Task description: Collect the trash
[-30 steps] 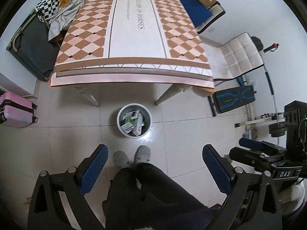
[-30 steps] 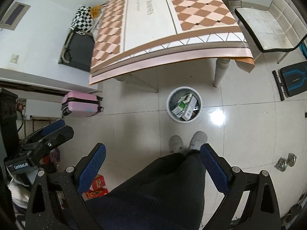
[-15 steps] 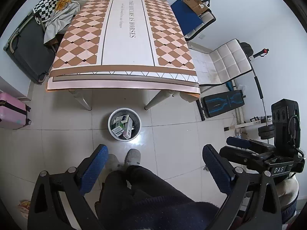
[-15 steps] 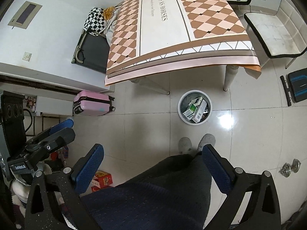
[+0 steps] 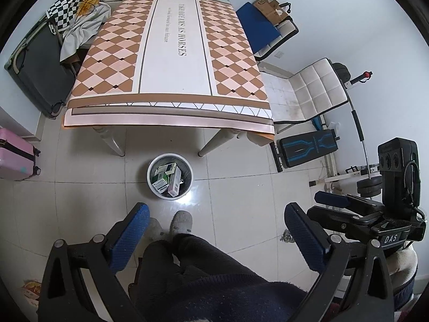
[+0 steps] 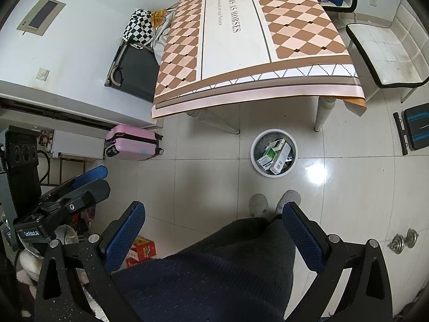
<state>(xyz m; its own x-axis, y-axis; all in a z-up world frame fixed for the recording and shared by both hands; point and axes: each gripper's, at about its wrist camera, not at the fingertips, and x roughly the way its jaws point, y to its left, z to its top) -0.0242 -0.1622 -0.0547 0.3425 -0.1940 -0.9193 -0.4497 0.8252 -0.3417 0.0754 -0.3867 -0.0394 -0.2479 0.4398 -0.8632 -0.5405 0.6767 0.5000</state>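
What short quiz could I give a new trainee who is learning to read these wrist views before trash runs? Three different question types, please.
1. True or false: the left gripper holds a box.
2. Where does the trash bin stand? A) on the table B) on the floor, near the table's front edge C) beside the pink suitcase
3. What fills the bin?

Key: 1 false, both grippers open and empty; 2 B; 3 small cartons.

Small round white wastebasket (image 5: 170,175) stands upright on the tiled floor, just off the table's near edge, between its two front legs. Inside: several rectangular cardboard cartons (image 5: 166,179), white and green-white with a barcode visible, lying tilted and piled together, filling most of the bin, below the rim.
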